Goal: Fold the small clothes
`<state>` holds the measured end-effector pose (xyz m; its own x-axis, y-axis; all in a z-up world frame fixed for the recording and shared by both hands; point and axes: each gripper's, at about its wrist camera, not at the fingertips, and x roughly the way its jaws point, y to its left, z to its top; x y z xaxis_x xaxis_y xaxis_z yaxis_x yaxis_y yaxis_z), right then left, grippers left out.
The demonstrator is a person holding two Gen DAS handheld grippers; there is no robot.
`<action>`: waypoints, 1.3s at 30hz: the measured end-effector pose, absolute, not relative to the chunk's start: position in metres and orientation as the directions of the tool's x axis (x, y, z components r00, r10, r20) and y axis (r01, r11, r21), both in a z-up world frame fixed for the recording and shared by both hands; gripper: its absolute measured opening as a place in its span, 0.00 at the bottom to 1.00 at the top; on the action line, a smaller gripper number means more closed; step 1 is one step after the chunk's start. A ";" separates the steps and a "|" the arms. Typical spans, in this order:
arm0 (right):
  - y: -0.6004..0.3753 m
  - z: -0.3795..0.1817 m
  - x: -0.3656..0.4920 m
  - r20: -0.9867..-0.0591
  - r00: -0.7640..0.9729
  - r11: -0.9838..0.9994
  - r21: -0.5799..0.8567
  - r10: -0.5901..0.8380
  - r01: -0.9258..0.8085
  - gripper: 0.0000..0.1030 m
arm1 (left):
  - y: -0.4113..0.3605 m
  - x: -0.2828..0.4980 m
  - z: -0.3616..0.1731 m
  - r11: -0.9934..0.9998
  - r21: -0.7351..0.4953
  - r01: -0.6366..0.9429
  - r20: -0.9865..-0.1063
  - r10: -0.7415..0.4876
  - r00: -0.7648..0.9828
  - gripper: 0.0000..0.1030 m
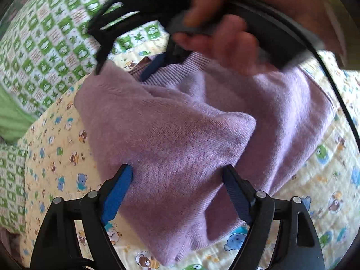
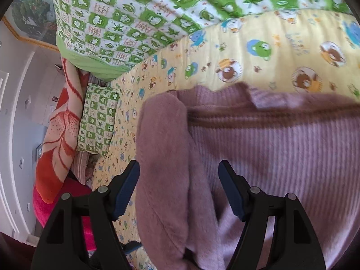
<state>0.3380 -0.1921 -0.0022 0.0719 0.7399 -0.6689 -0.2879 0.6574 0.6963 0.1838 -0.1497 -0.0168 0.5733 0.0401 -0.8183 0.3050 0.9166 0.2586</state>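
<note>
Left claw [image 1: 177, 189] released, jaws wide, hovering over the folded-in flap of the purple sweater [image 1: 180, 135], pads not pressing. Right claw [image 2: 178, 189] also released, straddling the folded sleeve [image 2: 162, 157] near the ribbed collar [image 2: 270, 135], nothing pinched. Sweater lies partly folded on the yellow cartoon quilt [image 1: 56, 157] of the bed, the side nearest the green-checked blanket [image 1: 45, 45]. Risks: knit is thick and springy, so with no claw holding, the flap may creep open; a shallow pinch takes one layer only and drags the fold askew; soft bedding gives, pads could snag the quilt too.
</note>
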 end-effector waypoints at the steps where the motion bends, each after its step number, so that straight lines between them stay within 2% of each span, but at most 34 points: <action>1: -0.187 -0.002 0.341 -0.665 0.065 0.650 0.699 0.744 -0.299 0.71 | -0.149 0.185 -0.019 0.914 0.263 0.308 -0.818 0.042 0.573 0.57; 2: -0.182 -0.003 0.343 -0.663 0.058 0.646 0.700 0.746 -0.306 0.71 | -0.145 0.186 -0.020 0.915 0.261 0.309 -0.822 0.043 0.568 0.50; 4: -0.170 -0.007 0.348 -0.661 0.039 0.638 0.705 0.750 -0.309 0.67 | -0.136 0.189 -0.019 0.926 0.214 0.313 -0.835 0.007 0.551 0.27; 5: -0.166 -0.009 0.350 -0.663 0.030 0.637 0.706 0.748 -0.309 0.53 | -0.128 0.191 -0.015 0.937 0.157 0.313 -0.843 -0.038 0.537 0.21; 6: -0.161 -0.013 0.351 -0.675 0.019 0.647 0.699 0.738 -0.306 0.44 | -0.122 0.193 -0.013 0.944 0.104 0.312 -0.850 -0.079 0.521 0.13; 7: -0.158 -0.015 0.351 -0.681 0.012 0.652 0.696 0.732 -0.302 0.26 | -0.116 0.194 -0.010 0.951 0.050 0.304 -0.854 -0.117 0.507 0.11; 8: -0.157 -0.016 0.350 -0.676 0.007 0.646 0.702 0.737 -0.299 0.17 | -0.109 0.195 -0.006 0.956 0.004 0.293 -0.851 -0.151 0.503 0.11; 14: -0.163 0.015 0.336 -0.660 0.062 0.636 0.690 0.749 -0.345 0.15 | -0.096 0.190 0.015 0.944 -0.130 0.305 -0.819 -0.275 0.503 0.09; 21: -0.216 0.074 0.313 -0.677 0.177 0.690 0.639 0.714 -0.340 0.15 | -0.121 0.185 0.063 0.857 -0.285 0.430 -0.722 -0.487 0.491 0.08; 26: -0.281 0.102 0.293 -0.695 0.299 0.756 0.581 0.654 -0.301 0.15 | -0.162 0.192 0.059 0.798 -0.309 0.518 -0.713 -0.555 0.429 0.08; 31: -0.340 0.074 0.284 -0.745 0.362 0.827 0.531 0.560 -0.186 0.15 | -0.199 0.201 0.032 0.758 -0.304 0.577 -0.749 -0.565 0.347 0.09; 36: -0.372 0.035 0.279 -0.763 0.375 0.840 0.535 0.527 -0.090 0.15 | -0.220 0.208 0.005 0.739 -0.295 0.605 -0.791 -0.544 0.279 0.09; 39: -0.382 0.017 0.279 -0.763 0.375 0.833 0.551 0.527 -0.050 0.16 | -0.220 0.213 -0.007 0.759 -0.291 0.582 -0.814 -0.516 0.266 0.16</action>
